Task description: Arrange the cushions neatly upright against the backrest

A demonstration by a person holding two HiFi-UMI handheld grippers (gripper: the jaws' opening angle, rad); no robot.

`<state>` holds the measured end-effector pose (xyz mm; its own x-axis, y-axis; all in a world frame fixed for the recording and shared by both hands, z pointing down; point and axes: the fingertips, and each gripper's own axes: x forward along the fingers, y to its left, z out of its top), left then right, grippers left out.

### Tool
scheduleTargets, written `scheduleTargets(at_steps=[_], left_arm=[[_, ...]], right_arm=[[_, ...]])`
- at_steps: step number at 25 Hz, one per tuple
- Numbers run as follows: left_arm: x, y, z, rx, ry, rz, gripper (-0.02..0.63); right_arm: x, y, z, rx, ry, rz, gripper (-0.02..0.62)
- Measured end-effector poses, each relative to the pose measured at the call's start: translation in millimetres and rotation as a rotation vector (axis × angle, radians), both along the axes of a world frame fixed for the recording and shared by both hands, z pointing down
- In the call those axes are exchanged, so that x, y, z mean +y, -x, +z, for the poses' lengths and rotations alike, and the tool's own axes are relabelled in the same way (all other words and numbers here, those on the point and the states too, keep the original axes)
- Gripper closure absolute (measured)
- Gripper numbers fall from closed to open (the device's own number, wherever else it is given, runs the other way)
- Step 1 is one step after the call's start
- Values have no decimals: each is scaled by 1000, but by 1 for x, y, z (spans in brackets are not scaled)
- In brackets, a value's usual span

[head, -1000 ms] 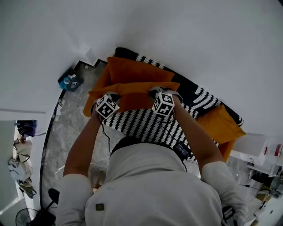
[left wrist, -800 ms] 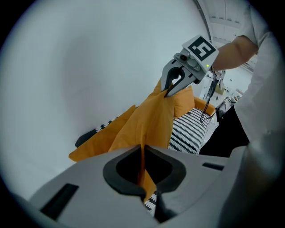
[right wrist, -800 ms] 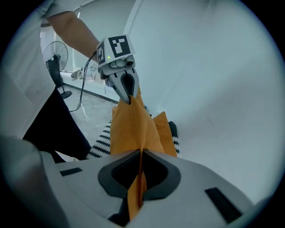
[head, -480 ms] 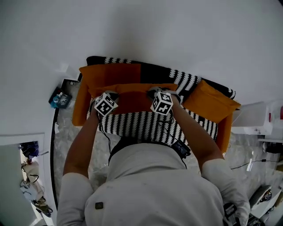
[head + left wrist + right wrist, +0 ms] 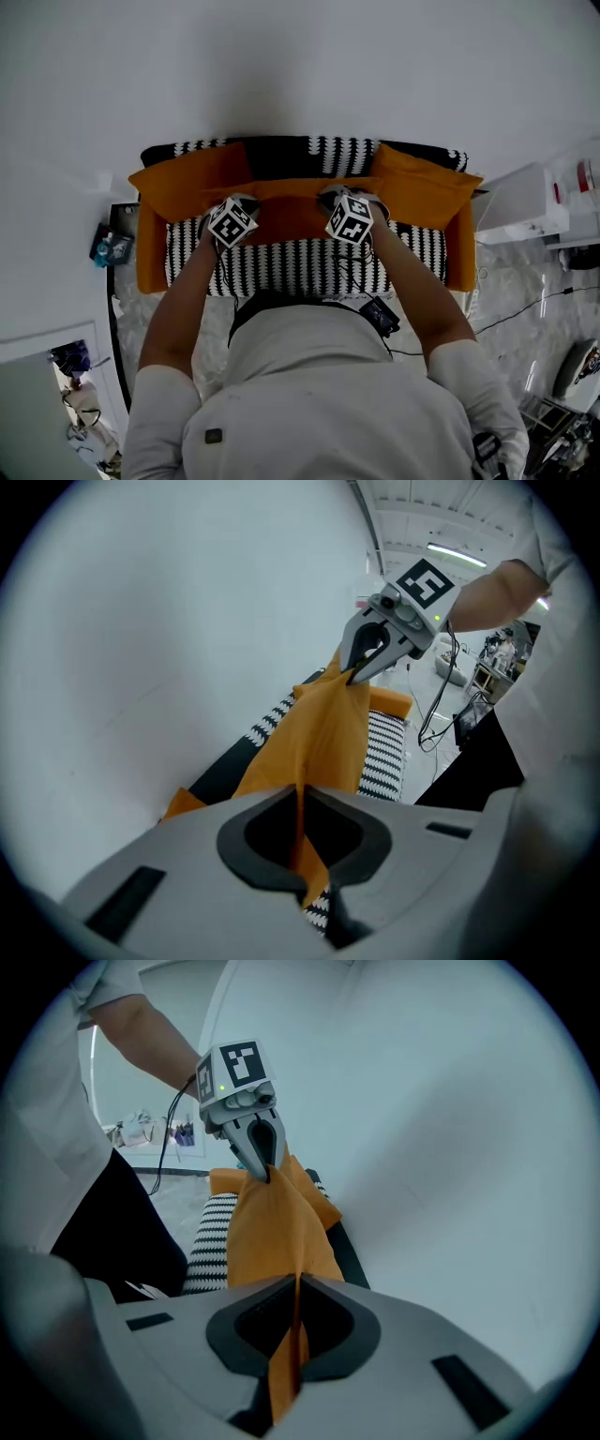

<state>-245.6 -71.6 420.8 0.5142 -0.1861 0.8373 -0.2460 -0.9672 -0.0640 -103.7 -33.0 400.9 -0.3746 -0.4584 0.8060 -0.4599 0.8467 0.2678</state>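
A sofa with a black-and-white striped seat [image 5: 300, 270] and dark backrest [image 5: 314, 150] lies straight ahead. One orange cushion [image 5: 187, 173] leans at the backrest's left end and another [image 5: 422, 183] at its right end. Between them hangs a third orange cushion [image 5: 289, 204], held by its top edge. My left gripper [image 5: 246, 202] is shut on its left corner and my right gripper [image 5: 330, 197] on its right corner. In the left gripper view the orange fabric [image 5: 319, 733] runs pinched through my left gripper [image 5: 302, 855] across to the right gripper [image 5: 361, 672]. The right gripper view mirrors this, fabric [image 5: 272, 1232] clamped in my right gripper [image 5: 295, 1335].
A white wall rises behind the sofa. The sofa's orange arms [image 5: 148, 267] bound the seat on both sides. A white side table [image 5: 516, 202] stands to the right, a blue object [image 5: 105, 246] sits on the marble floor at left, and cables [image 5: 525, 305] trail at right.
The view has swung so the sofa now sits square in front. The held cushion has travelled with both grippers from the left end to the middle of the backrest.
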Motion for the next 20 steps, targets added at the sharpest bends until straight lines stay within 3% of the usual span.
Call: scheduleTargets(at_steps=[5,14,20], left_arm=[[0,-31,11,-5,19,89,589],[-11,-48,28,15,64,194,589],[-25,-54,41,13,88,214,589]], right_arm=[[6,-29,13,16,20,85,565],[2,-44,29,58,67,209,565],[-10,-50,46,78,97,248,565]])
